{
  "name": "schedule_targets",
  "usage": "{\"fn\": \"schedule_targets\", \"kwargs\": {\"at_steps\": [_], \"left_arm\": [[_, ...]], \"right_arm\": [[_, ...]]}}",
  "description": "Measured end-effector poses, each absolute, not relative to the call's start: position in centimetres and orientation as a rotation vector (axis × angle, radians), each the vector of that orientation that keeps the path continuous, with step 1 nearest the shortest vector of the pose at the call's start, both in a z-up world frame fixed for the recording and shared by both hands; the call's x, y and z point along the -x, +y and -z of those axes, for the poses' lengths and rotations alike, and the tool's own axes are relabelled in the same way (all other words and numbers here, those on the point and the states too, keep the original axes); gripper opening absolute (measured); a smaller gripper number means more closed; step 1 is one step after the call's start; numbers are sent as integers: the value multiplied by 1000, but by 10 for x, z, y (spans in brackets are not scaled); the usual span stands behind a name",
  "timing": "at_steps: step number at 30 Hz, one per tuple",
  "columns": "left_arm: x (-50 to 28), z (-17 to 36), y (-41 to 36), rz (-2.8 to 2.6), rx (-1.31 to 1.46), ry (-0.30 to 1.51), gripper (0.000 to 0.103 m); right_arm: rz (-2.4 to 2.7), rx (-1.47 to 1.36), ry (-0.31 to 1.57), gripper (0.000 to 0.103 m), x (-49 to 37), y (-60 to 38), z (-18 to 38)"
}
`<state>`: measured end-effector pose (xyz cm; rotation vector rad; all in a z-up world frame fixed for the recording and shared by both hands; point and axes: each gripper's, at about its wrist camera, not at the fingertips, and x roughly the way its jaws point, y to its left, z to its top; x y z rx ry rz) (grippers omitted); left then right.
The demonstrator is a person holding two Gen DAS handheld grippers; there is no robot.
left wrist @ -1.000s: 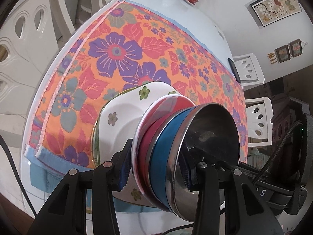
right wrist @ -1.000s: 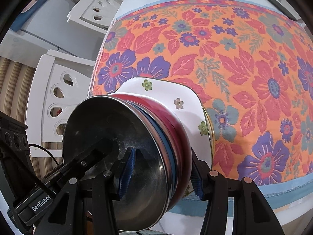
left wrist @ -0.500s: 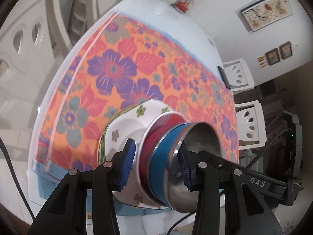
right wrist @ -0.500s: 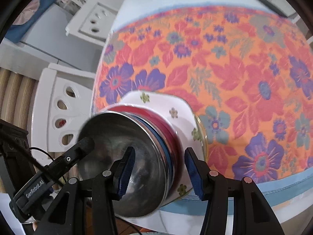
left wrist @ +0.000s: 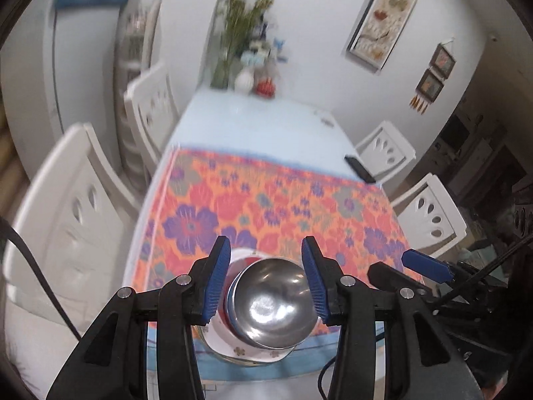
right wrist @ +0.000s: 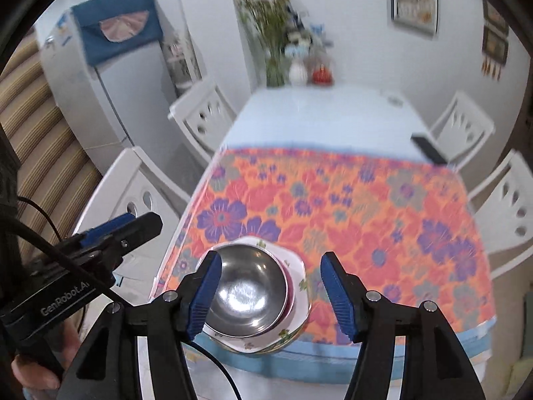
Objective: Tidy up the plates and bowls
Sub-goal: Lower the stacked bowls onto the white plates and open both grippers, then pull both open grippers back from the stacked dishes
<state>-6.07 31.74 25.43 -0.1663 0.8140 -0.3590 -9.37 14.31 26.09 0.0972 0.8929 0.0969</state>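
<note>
Stacking apparently finished: shiny round steel bowl (left wrist: pixel 273 303) nested atop red-rimmed dishes on the white floral square plate (right wrist: pixel 293 266) at the floral tablecloth's (right wrist: pixel 366 206) near edge, left gripper (left wrist: pixel 266 283) and right gripper (right wrist: pixel 269 293) both spread, holding nothing, likely only withdrawal left.

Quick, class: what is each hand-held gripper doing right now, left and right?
Left hand-held gripper: open, holding nothing, raised above the steel bowl.
Right hand-held gripper: open, holding nothing, above the same stack.

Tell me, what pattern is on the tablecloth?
Purple and red flowers on orange tablecloth, clearest in right wrist view.
</note>
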Motion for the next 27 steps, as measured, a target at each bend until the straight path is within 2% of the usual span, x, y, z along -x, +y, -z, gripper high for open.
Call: {"fn": "schedule_targets", "kwargs": {"at_steps": [2, 5, 7, 9, 16, 20, 22, 27], "left_arm": [[71, -265, 313, 349, 138, 781, 42], [90, -277, 305, 282, 104, 743, 48], [101, -281, 303, 223, 100, 730, 68], [111, -280, 302, 178, 99, 729, 79], [149, -263, 289, 103, 75, 836, 79], [178, -262, 281, 59, 36, 826, 80], [189, -260, 283, 41, 43, 827, 84], [195, -254, 292, 60, 102, 870, 85]], "right_arm": [[-92, -115, 874, 73, 102, 143, -266], [-95, -134, 863, 73, 117, 141, -264], [-73, -94, 886, 73, 123, 139, -261], [-75, -112, 902, 73, 131, 132, -259], [-92, -135, 963, 73, 169, 120, -245], [-98, -146, 988, 73, 191, 118, -238], [-91, -133, 994, 73, 200, 119, -237], [-83, -116, 998, 73, 212, 122, -238]]}}
